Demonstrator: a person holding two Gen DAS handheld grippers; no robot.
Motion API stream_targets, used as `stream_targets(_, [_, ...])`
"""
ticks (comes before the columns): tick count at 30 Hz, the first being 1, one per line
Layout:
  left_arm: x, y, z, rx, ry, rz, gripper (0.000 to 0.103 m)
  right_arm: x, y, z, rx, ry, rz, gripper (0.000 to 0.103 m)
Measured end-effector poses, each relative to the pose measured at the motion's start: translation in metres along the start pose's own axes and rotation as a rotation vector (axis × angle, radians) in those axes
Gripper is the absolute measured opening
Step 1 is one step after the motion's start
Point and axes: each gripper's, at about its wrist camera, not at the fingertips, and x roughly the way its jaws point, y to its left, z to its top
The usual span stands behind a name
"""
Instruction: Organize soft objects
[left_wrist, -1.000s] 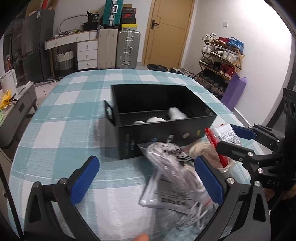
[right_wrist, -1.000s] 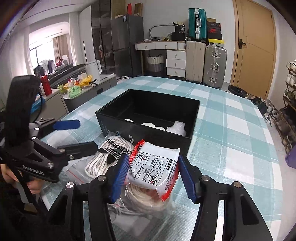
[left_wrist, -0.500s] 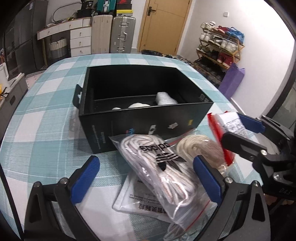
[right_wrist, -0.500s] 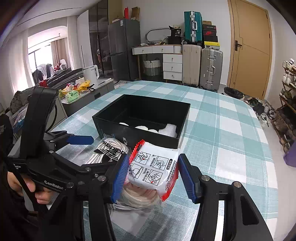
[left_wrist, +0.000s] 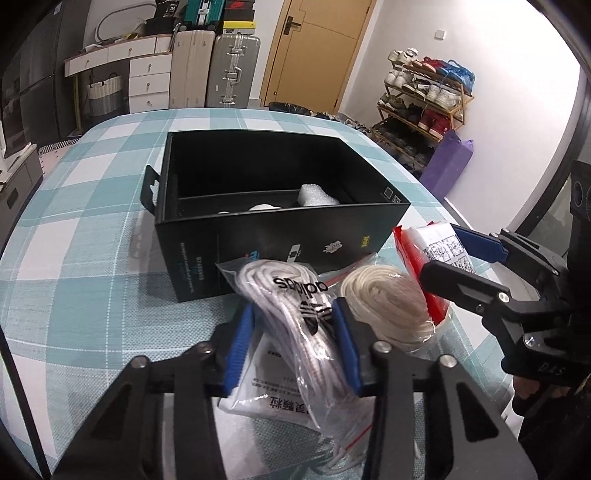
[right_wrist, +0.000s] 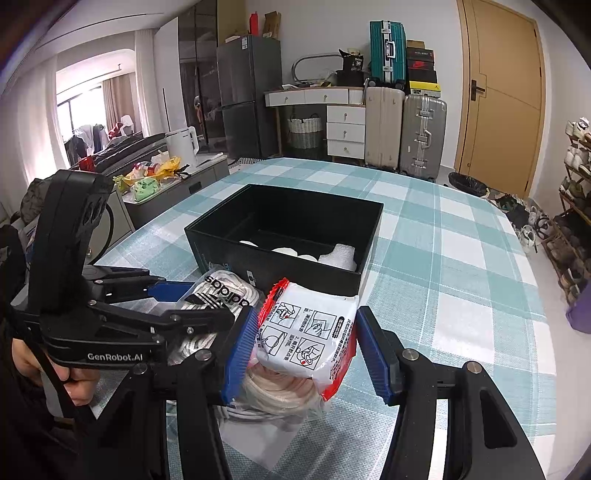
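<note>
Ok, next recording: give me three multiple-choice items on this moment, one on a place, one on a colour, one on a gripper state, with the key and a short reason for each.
1. Where does the clear plastic bag of white laces with black Adidas print lie?
A. inside the black box
B. on the checked tablecloth in front of the open black cardboard box
C. on the floor

2. What colour are the edges of the white printed packet in the right gripper?
A. red
B. green
C. yellow

3. What is the left gripper doing?
A. hanging empty above the box
B. holding the white packet
C. closed around the lace bag

Key: 1 B, the bag lies on the teal and white cloth just before the box front. 2 A, red seams frame the packet. 3 C, its blue pads have just been closing and now press the bag's sides.
</note>
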Motion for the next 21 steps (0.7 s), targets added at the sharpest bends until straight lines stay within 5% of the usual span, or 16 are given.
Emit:
stream_targets(5, [-0.006,0.001,0.0,0.004,-0.03,-0.01,0.02,0.001,0.002,0.001,-0.002,-0.003,-0.003,0.056])
stream_targets(21, [-0.031,0.009,-0.001,-0.003,-0.099,-0.012,0.014,-0.005,0.008,0.005,-0.014,-0.027,-0.003,0.056])
